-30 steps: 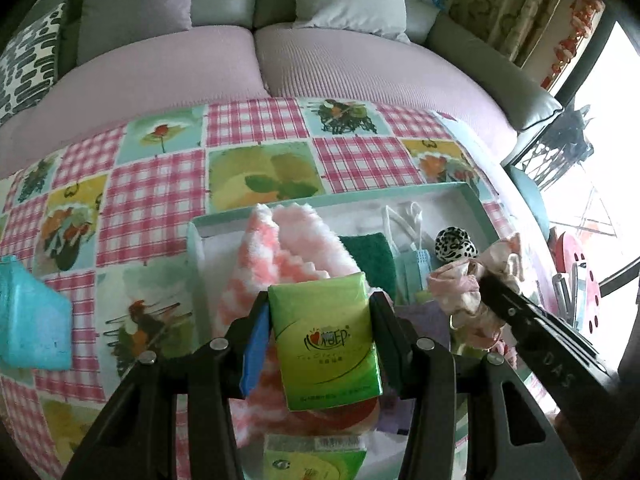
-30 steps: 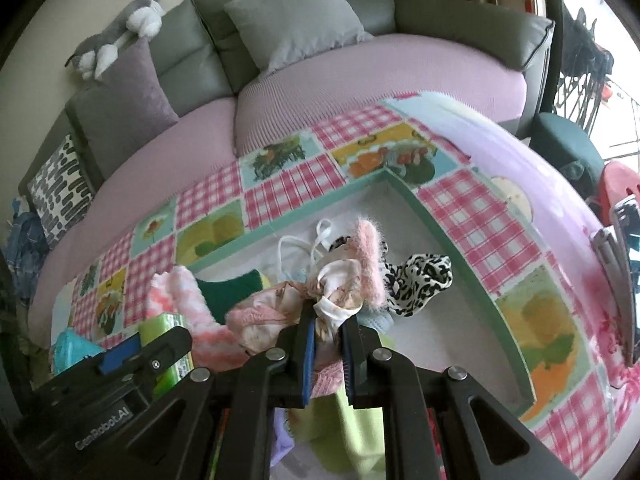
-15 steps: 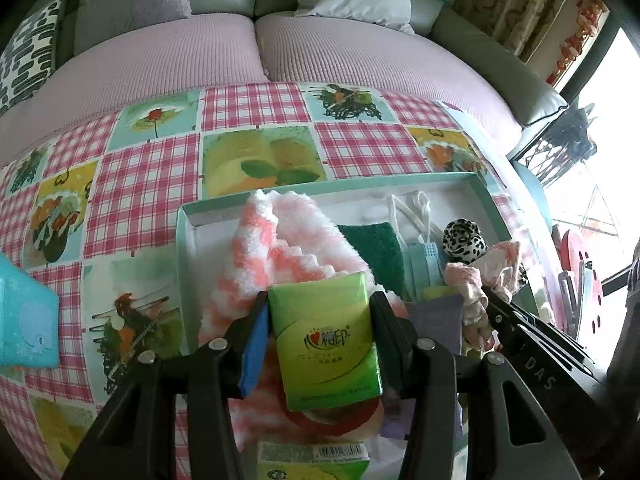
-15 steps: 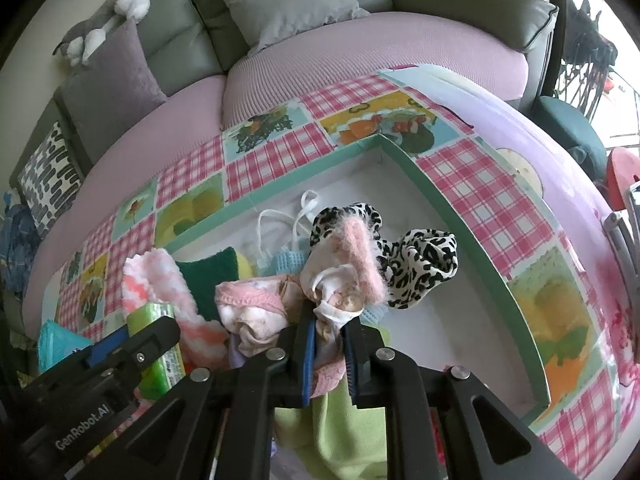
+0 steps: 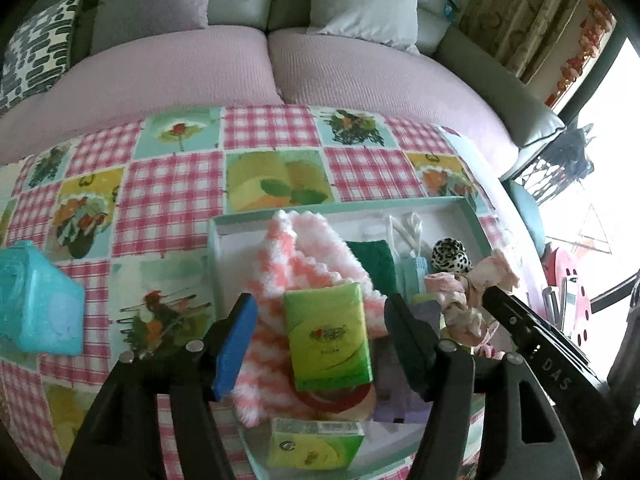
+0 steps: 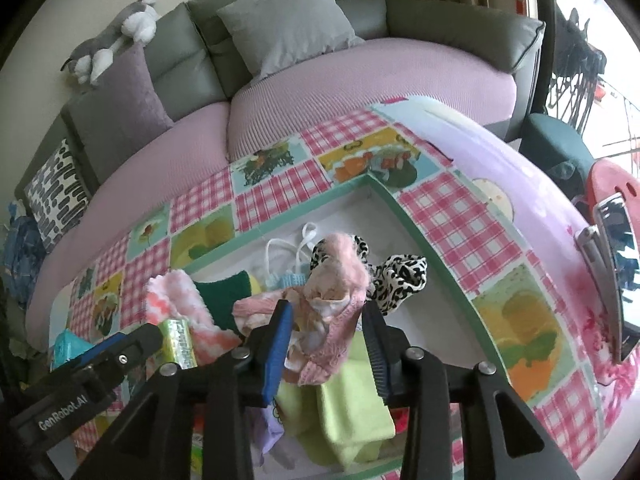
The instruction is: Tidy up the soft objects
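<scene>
Checked pink cloth with fruit panels is covering the surface (image 5: 168, 200), which is standing before a sofa (image 5: 240, 68) carrying three cushions. Left wrist view: a mint-rimmed tray (image 5: 466, 210) is holding two green tissue packs; the upper tissue pack (image 5: 328, 340) is lying on a pink-and-white towel (image 5: 308, 252), long axis pointing away from the camera. The left hand-held gripper (image 5: 320, 344) is opening, pads clear of the pack. Right wrist view: the right hand-held gripper (image 6: 328, 344) is opening around a pink scrunchie bundle (image 6: 336, 284), pads off it; one leopard scrunchie (image 6: 400, 276) is lying beside.
</scene>
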`<state>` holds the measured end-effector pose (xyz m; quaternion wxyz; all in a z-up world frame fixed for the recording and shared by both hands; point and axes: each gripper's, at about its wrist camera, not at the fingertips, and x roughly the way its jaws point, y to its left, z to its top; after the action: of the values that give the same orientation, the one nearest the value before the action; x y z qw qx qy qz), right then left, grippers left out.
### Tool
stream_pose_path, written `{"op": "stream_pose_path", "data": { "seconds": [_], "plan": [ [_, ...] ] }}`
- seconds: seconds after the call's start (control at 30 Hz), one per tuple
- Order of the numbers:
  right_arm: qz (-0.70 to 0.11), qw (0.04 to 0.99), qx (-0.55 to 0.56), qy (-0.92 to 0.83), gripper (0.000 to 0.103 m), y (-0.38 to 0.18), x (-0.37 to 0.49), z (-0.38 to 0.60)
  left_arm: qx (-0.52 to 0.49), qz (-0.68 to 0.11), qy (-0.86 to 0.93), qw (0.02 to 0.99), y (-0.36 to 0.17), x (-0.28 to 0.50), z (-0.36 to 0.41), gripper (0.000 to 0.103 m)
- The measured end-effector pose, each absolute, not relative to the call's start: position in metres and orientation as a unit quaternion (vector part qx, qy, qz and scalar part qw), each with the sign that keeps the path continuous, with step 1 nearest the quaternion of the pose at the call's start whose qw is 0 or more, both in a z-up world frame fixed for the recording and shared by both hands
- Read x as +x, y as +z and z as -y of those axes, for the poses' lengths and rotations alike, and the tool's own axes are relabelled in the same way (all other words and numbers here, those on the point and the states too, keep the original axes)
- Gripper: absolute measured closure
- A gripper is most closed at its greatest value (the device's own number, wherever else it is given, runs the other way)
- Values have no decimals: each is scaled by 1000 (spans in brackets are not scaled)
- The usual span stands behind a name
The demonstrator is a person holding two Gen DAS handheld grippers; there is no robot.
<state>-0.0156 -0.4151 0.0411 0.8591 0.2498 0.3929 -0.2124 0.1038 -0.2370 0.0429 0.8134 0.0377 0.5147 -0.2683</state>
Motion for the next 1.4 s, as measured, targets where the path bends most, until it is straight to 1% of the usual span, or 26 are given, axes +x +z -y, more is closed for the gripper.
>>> {"op": "stream_pose_path", "data": {
  "seconds": [0.17,0.4,0.47,0.5,0.53,0.57,0.6,0.67,0.73,0.77,0.83,0.9,1.2,1.4],
  "plan": [
    [-393,865,233,-206,64,50,-21,407,63,-504,-213,835,50,106,216,35],
    [-409,869,203,-191,62,50,-20,390,66,-510,-171,840,46,116,193,35],
    [-415,868,200,-187,52,48,-19,387,70,-513,-161,840,43,116,188,35],
    [-419,867,198,-185,41,46,-17,386,72,-513,-157,841,42,116,186,35],
    [-421,866,196,-183,36,44,-17,384,75,-513,-153,841,40,116,185,29],
    [-425,866,193,-181,35,42,-15,382,78,-511,-149,843,39,116,184,24],
    [-427,865,191,-180,33,41,-14,381,84,-508,-141,846,39,116,183,14],
    [-430,864,188,-179,28,39,-13,380,91,-501,-128,851,38,115,180,13],
    [-432,864,187,-179,17,38,-13,378,91,-503,-123,851,37,115,177,13],
    [-432,864,185,-179,15,37,-13,377,88,-506,-121,849,35,116,175,12],
    [-432,865,180,-180,7,37,-13,375,90,-511,-115,847,32,116,173,9],
    [-431,866,178,-180,0,37,-13,374,95,-513,-107,846,29,116,172,9],
    [-435,864,173,-185,0,35,-14,367,89,-514,-103,847,24,110,161,9],
    [-440,863,174,-179,0,33,-27,352,91,-513,-100,847,21,92,148,9]
  ]
}}
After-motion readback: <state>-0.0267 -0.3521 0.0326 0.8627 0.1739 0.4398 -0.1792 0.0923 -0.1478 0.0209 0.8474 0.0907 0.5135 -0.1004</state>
